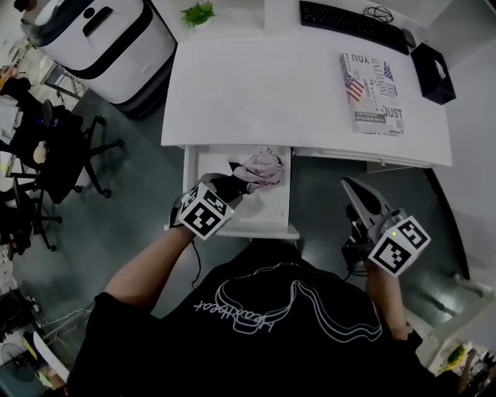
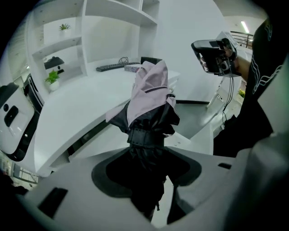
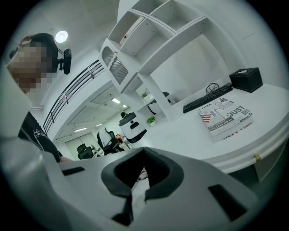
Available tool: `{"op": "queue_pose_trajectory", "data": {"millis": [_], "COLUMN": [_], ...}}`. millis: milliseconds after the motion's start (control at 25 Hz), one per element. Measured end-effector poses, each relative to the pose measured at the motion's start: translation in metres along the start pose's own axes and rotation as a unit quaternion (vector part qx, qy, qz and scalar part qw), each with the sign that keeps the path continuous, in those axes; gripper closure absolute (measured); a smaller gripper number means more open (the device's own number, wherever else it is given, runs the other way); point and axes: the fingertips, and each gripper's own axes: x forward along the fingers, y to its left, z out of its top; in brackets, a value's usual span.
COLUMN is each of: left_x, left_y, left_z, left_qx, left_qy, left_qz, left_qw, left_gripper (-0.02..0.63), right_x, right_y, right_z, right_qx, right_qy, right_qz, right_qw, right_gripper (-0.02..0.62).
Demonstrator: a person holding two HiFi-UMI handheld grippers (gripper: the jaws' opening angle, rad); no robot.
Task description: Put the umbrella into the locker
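The folded umbrella (image 1: 260, 169), pink cloth with a black strapped end, hangs over the open white drawer (image 1: 240, 229) under the desk. My left gripper (image 1: 232, 186) is shut on its black end, tilted steeply down. In the left gripper view the umbrella (image 2: 149, 99) stands up from between the jaws of the left gripper (image 2: 146, 149). My right gripper (image 1: 353, 186) hovers to the right of the drawer, below the desk's front edge, jaws together and holding nothing. The right gripper view shows that gripper (image 3: 143, 155) with its pads meeting. The right gripper (image 2: 212, 54) is also visible from the left one.
The white desk (image 1: 256, 93) carries a printed magazine (image 1: 372, 93), a black keyboard (image 1: 349, 23), a black box (image 1: 434, 74) and a small plant (image 1: 199, 13). A white machine (image 1: 108, 39) and a black office chair (image 1: 46, 147) stand at the left.
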Motion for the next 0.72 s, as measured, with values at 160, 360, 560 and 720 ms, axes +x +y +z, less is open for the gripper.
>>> {"op": "queue_pose_trajectory", "data": {"millis": [160,360,560,720], "left_x": [0.029,0.06,0.09,0.113], "left_y": [0.006,0.016,0.023,0.03], "left_z": [-0.015,-0.028,-0.039,-0.044], "left_qx": [-0.007,-0.022,-0.03,-0.037], "left_qy": [0.022,0.032,0.054,0.066], "left_qz": [-0.015,-0.026,-0.03,-0.026], "left_qw": [0.9996,0.9989,0.9977,0.9968], "left_gripper": [0.397,0.397,0.397,0.397], "right_x": [-0.002,-0.002,0.002,0.002], "right_y": [-0.005,-0.017,-0.024,-0.031], "right_z": [-0.009,-0.021,-0.029,-0.033], "right_qx": [0.008,0.025,0.03,0.034], "right_qy": [0.001,0.007,0.013,0.02], "right_qz": [-0.016,-0.042,-0.053,-0.063], "right_qw": [1.0,0.999,0.998,0.997], "right_gripper": [0.592,0.592,0.592,0.592]}}
